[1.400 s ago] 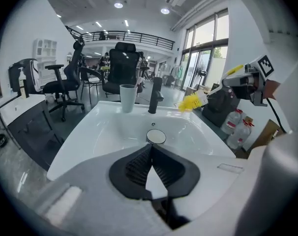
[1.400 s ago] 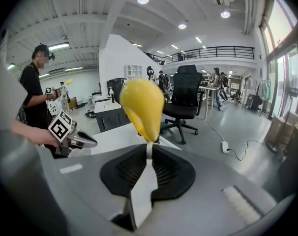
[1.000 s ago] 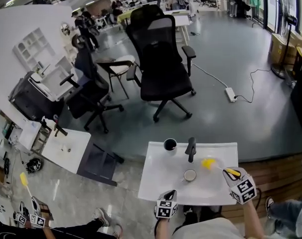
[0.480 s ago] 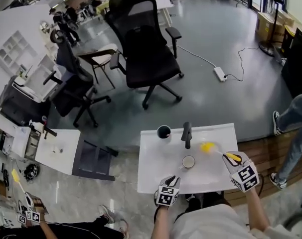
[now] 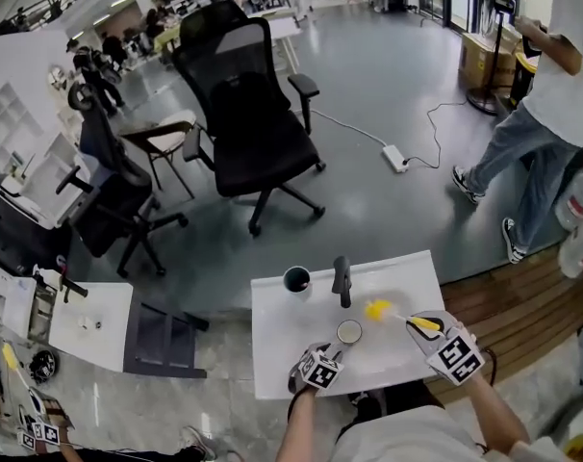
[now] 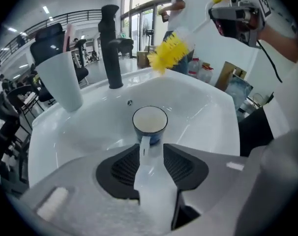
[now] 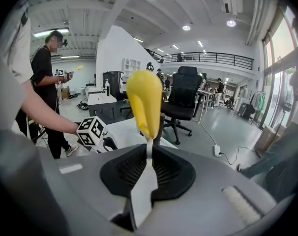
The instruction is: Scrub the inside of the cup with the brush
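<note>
A small cup (image 5: pixel 349 331), blue outside and white inside (image 6: pixel 149 122), stands upright in the white sink basin (image 5: pixel 282 354). My left gripper (image 5: pixel 332 356) is right behind it. Its jaws are opening, and the cup's handle (image 6: pixel 144 144) sits between them without being pressed. My right gripper (image 5: pixel 428 327) is shut on the yellow handle (image 7: pixel 144 101) of a brush. The brush's yellow bristles (image 5: pixel 376 309) hang in the air above the basin, to the right of the cup (image 6: pixel 169 52).
A black faucet (image 5: pixel 342 280) rises at the basin's back edge, with a white tumbler (image 6: pixel 60 80) to its left. Near the drain hole (image 6: pixel 130 102) the basin is bare. Office chairs (image 5: pixel 248 114) stand beyond, and a person (image 5: pixel 551 94) stands at the right.
My left gripper has moved forward from the basin's front edge up to the cup's handle. The brush has stayed above the basin. A person has walked in at the right.
</note>
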A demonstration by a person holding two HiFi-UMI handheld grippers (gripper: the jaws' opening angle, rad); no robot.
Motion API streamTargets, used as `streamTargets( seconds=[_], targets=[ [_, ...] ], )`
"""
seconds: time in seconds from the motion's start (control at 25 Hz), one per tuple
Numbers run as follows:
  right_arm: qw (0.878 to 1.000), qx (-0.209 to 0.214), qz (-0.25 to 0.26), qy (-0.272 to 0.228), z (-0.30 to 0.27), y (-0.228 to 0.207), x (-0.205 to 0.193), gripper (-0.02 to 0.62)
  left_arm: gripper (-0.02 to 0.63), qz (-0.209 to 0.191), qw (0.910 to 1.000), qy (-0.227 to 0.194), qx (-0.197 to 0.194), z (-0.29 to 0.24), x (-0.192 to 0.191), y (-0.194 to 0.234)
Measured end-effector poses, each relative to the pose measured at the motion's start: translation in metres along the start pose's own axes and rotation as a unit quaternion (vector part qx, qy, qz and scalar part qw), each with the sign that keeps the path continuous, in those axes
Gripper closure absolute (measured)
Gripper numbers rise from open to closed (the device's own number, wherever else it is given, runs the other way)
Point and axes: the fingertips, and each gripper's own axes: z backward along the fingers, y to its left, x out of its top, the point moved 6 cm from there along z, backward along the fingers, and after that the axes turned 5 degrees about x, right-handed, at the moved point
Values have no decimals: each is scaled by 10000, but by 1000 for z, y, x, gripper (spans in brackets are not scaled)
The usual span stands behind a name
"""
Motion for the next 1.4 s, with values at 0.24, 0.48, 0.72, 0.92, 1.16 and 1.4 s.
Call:
streamTargets(
  seconds=[0.24, 0.48, 0.72, 0.92, 1.16, 1.4],
  targets=[
    [9995, 41, 115, 292, -2, 8, -9, 557, 431, -465, 9976, 358, -376, -30, -6, 1],
    [9986, -55, 72, 514, -1, 7, -17, 557, 428, -831, 9923, 633, -659, -48, -6, 1],
    [9987, -91, 64, 490, -6, 13, -10, 557, 436, -887, 9911, 659, -744, -61, 1, 1],
    [9986, -184, 6, 496, -2, 13, -9, 557, 487, -921, 9911, 705, -654, -68, 1, 5],
    [9985, -237, -40, 492, -5, 10, -14, 557, 523, -999, 9910, 674, -584, -74, 1, 12],
    [9981, -155, -171, 564, -8, 15, -22, 557, 534, -995, 9906, 718, -605, -74, -3, 8]
  ],
)
